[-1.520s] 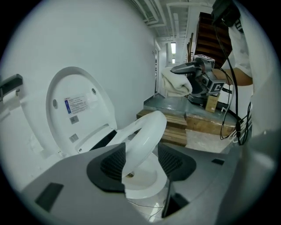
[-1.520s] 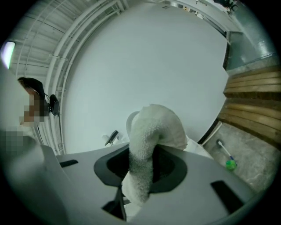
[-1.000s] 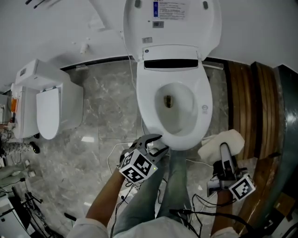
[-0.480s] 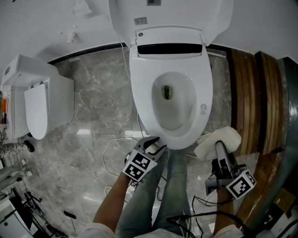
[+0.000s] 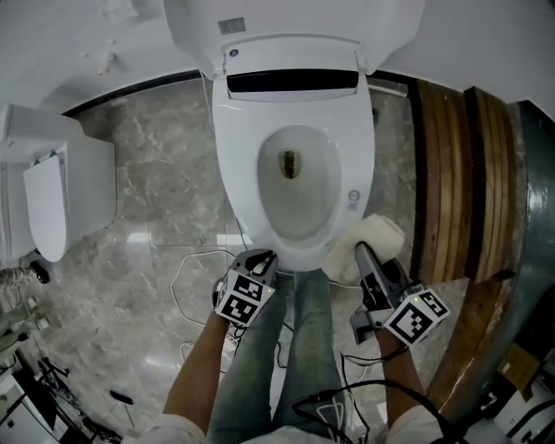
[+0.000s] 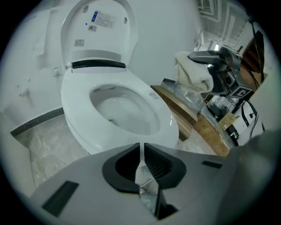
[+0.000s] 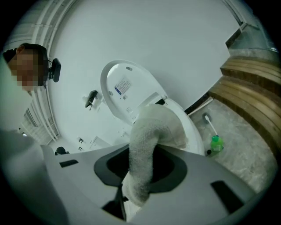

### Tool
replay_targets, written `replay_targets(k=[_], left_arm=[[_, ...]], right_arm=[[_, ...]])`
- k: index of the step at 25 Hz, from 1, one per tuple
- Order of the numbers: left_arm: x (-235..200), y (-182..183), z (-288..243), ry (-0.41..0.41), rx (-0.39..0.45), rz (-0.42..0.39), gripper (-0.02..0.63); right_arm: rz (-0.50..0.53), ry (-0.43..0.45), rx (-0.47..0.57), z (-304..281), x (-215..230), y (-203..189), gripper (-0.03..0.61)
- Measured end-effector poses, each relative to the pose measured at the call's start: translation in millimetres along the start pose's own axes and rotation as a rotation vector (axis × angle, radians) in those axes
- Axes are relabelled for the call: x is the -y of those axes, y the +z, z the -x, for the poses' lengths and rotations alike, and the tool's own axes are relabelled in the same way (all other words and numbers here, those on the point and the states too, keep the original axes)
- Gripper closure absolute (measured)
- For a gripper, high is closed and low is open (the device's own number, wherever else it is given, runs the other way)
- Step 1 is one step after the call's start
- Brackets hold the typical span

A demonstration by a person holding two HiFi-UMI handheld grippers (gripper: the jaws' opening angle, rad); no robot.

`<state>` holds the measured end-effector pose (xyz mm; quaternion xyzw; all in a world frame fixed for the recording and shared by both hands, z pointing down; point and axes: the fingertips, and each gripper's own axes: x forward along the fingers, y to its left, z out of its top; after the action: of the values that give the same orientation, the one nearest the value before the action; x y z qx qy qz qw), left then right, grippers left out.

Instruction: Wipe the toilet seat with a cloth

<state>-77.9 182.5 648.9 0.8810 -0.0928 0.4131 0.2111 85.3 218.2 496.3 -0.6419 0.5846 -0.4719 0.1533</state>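
Observation:
The white toilet seat [image 5: 234,165] is down around the bowl and its lid [image 5: 286,26] stands raised. My right gripper [image 5: 364,253] is shut on a white fluffy cloth [image 5: 368,241], just off the seat's front right edge. In the right gripper view the cloth [image 7: 149,140] bulges up out of the jaws. My left gripper [image 5: 260,257] hangs below the seat's front rim [image 6: 79,110]. Its jaws have just been closing and now stand together with only a slit and nothing between them. The left gripper view also shows the cloth [image 6: 193,72] held up at the right.
A second white toilet unit [image 5: 52,199] stands at the left on the marble floor. Wooden slats [image 5: 447,173] run along the right. Cables [image 5: 195,269] lie on the floor by my legs [image 5: 295,347]. A green bottle and brush [image 7: 214,143] stand beside the toilet.
The left gripper's jaws, spread a second ago, have come together. Both grippers have sunk, and the right one has carried the cloth closer to the seat's front right edge.

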Motion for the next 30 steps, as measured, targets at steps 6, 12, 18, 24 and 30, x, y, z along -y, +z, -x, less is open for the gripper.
replay_targets(k=[6,12,18,24,30], left_arm=[[-10.1,-10.3,-14.2,0.029,-0.057,0.078,0.588],[-10.2,-2.5,-12.8,0.008,-0.049,0.184,0.595],[8.6,55.7,8.8,-0.023,0.079,0.272,0.595],[4.7,140.9,20.2,0.049,0.254,0.312,0.603],[-20.1,204.5,14.5,0.06,0.377,0.386,0.603]], right_arm=[[0.027,0.026,-0.06,-21.7,2.2,18.7,0.477],[0.041,0.073,-0.155,-44.8,11.2,30.9,0.477],[0.133,0.123,-0.349,-74.3,24.0,41.4,0.477],[0.647,0.089,-0.658,-114.1,65.1,68.7,0.477],[0.995,0.096,-0.84,-171.8,91.7,98.5,0.477]])
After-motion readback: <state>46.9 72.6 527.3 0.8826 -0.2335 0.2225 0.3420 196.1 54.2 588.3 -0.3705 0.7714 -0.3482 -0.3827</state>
